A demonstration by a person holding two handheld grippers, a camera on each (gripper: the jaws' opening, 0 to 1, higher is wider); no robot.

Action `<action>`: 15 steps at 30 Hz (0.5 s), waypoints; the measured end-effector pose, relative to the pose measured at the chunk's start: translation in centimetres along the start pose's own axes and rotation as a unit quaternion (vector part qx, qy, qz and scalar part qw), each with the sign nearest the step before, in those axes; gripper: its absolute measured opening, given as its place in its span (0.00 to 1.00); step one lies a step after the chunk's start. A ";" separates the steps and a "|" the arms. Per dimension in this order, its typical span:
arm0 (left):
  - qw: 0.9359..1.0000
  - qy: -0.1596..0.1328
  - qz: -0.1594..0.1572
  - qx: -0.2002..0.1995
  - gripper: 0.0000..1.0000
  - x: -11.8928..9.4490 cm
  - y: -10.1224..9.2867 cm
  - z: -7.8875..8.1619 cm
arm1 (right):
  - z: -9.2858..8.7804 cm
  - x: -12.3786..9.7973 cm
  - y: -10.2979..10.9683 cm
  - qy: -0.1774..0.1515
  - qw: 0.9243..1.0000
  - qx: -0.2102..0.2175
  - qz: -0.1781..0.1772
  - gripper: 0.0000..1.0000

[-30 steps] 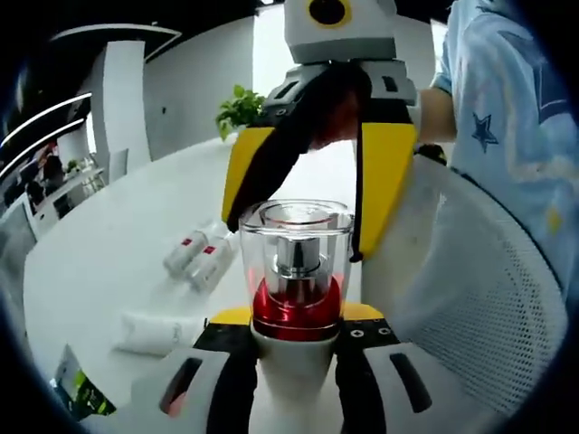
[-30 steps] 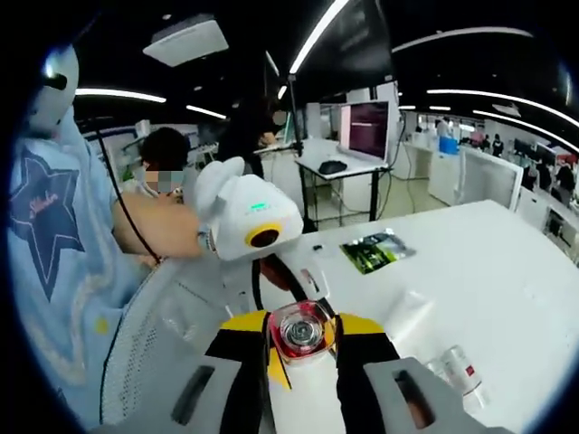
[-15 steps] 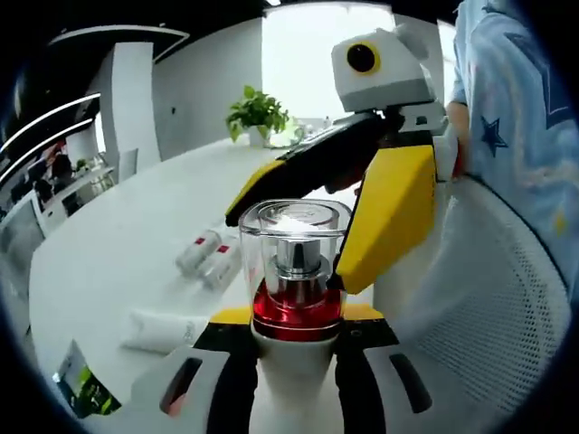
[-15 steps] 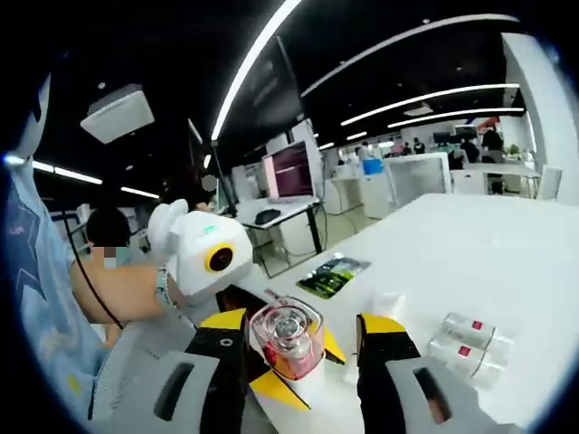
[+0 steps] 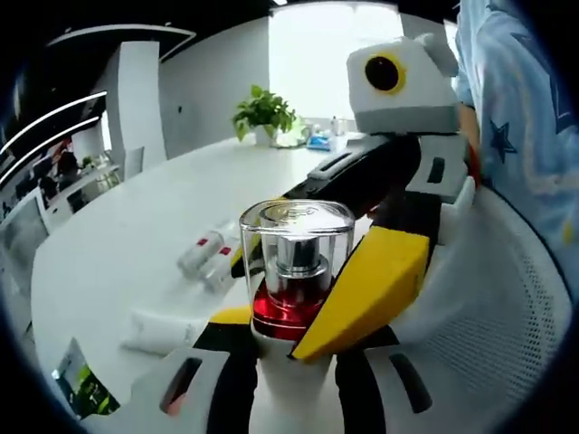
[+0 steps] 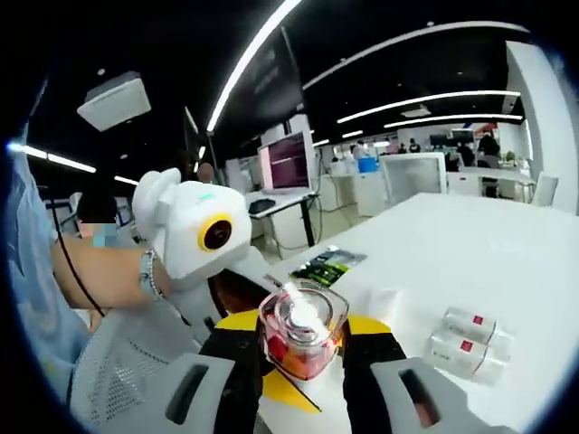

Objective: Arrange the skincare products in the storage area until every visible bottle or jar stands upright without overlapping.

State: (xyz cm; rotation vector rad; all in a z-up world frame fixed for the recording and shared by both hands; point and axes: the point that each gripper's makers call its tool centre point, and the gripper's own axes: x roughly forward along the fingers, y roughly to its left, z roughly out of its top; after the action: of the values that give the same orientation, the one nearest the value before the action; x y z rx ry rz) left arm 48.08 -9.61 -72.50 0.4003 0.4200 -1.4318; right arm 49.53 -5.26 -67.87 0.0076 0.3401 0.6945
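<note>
1. The red bottle (image 5: 296, 285) stands off the bench (image 5: 136, 244), both the left gripper (image 5: 294, 348) and right gripper (image 6: 303, 348) clamping its base.
2. Two tubes (image 5: 210, 259) at ten o'clock lie flat, unsorted.

glossy clear bottle cap (image 5: 296, 237), white mesh basket (image 5: 493, 307)

Red bottle (image 6: 301, 331) seemingly between tool (image 6: 303, 362) jaws
</note>
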 end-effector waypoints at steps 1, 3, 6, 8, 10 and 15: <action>1.000 -0.001 0.001 -0.002 0.33 0.1 0.0 0.1 | 0.0 0.0 0.0 0.001 1.000 -0.001 -0.002 0.29; 1.000 -0.002 0.001 -0.002 0.33 0.2 -0.1 0.2 | 0.0 0.0 0.0 0.004 1.000 -0.002 -0.005 0.29; 1.000 -0.008 0.000 -0.004 0.32 0.3 -0.1 0.4 | 0.0 -0.2 -0.1 0.005 1.000 -0.010 -0.007 0.28; 1.000 -0.009 0.000 -0.006 0.32 0.3 -0.1 0.4 | 0.0 -0.2 -0.2 0.007 1.000 -0.012 -0.006 0.28; 1.000 -0.010 -0.001 -0.009 0.32 0.3 -0.1 0.5 | 0.0 -0.3 -0.2 0.011 1.000 -0.011 -0.006 0.28; 1.000 -0.015 -0.005 -0.011 0.32 0.5 -0.3 0.8 | 0.0 -0.6 -0.2 0.018 1.000 -0.021 -0.008 0.28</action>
State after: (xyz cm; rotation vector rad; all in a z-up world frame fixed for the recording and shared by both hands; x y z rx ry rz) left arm 47.89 -10.42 -72.09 0.3576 0.4135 -1.4396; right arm 49.24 -5.79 -67.66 -0.0475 0.3591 0.6860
